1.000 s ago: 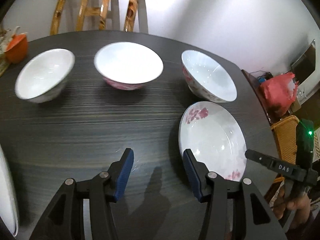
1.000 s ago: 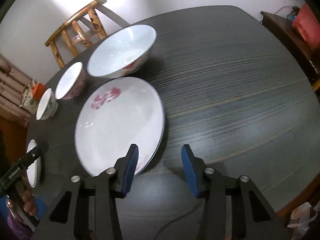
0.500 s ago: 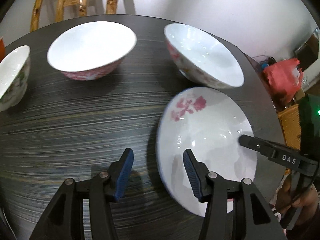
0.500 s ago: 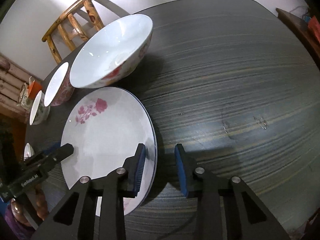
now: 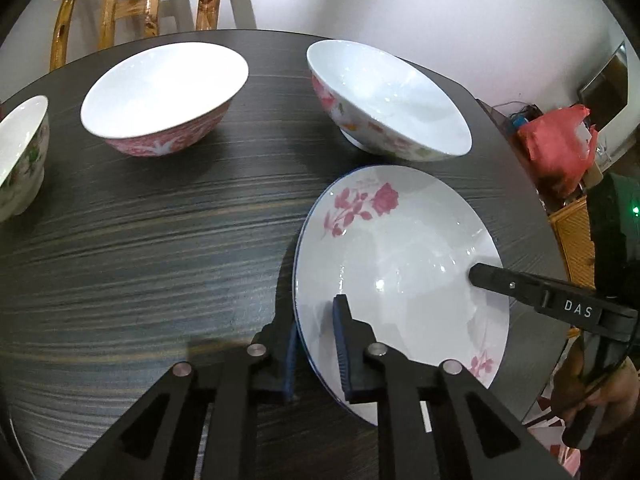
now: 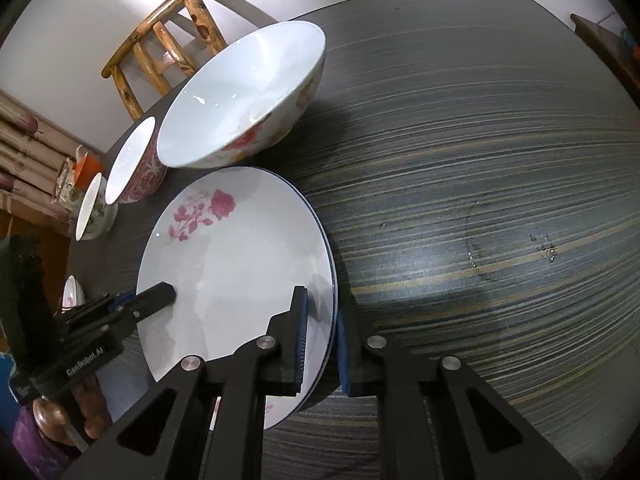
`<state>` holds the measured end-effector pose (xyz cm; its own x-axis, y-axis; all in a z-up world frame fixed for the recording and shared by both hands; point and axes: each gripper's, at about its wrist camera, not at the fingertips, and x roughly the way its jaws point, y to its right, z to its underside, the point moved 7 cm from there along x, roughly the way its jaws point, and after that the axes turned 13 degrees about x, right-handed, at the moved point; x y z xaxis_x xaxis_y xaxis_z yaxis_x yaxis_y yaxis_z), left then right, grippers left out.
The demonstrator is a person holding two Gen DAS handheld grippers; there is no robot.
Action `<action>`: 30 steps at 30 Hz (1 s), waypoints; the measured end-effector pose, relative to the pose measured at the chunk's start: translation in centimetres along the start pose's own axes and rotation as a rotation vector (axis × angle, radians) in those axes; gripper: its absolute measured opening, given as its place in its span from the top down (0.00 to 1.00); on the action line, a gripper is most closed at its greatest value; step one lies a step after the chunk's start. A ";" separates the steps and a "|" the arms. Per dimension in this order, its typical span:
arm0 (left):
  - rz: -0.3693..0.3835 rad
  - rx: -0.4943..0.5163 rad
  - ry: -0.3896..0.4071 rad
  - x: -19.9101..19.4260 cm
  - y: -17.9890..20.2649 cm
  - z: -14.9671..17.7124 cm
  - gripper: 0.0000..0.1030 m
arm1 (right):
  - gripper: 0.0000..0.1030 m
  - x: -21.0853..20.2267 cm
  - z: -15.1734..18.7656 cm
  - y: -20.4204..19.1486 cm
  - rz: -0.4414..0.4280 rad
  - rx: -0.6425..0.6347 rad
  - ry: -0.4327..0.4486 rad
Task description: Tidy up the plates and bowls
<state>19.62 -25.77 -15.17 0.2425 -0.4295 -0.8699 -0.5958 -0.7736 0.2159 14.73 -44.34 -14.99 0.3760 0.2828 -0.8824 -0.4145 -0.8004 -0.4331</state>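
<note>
Both grippers on white rose-printed plate (image 5: pixel 400 256)
L gripper (image 5: pixel 316 344) & R gripper (image 6: pixel 320 344) jaws were closing, each straddling opposite rim; pads looked pinched on it.

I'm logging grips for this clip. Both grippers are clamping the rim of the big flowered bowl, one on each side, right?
Not the bowl. Both the left gripper and the right gripper are closing on opposite edges of the rose plate, one finger above the rim and one below. The big bowl stands untouched behind it. Both wrist views show this.
</note>
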 end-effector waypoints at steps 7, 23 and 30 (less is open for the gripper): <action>-0.021 -0.037 0.034 -2.0 -1.1 2.1 0.86 | 0.90 -0.1 1.6 -0.6 -0.040 0.007 -0.023; -0.111 -0.172 0.112 -9.2 -7.1 5.9 0.86 | 0.91 0.7 5.4 -8.8 -0.133 -0.069 -0.066; -0.194 -0.290 0.165 -15.0 -13.5 9.1 0.86 | 0.91 1.8 7.4 -17.0 -0.189 -0.159 -0.101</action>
<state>17.10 -4.65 -9.08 0.4633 -0.3128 -0.8292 -0.2911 -0.9375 0.1910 16.30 -26.33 -10.59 0.3461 0.4803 -0.8059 -0.2064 -0.7990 -0.5648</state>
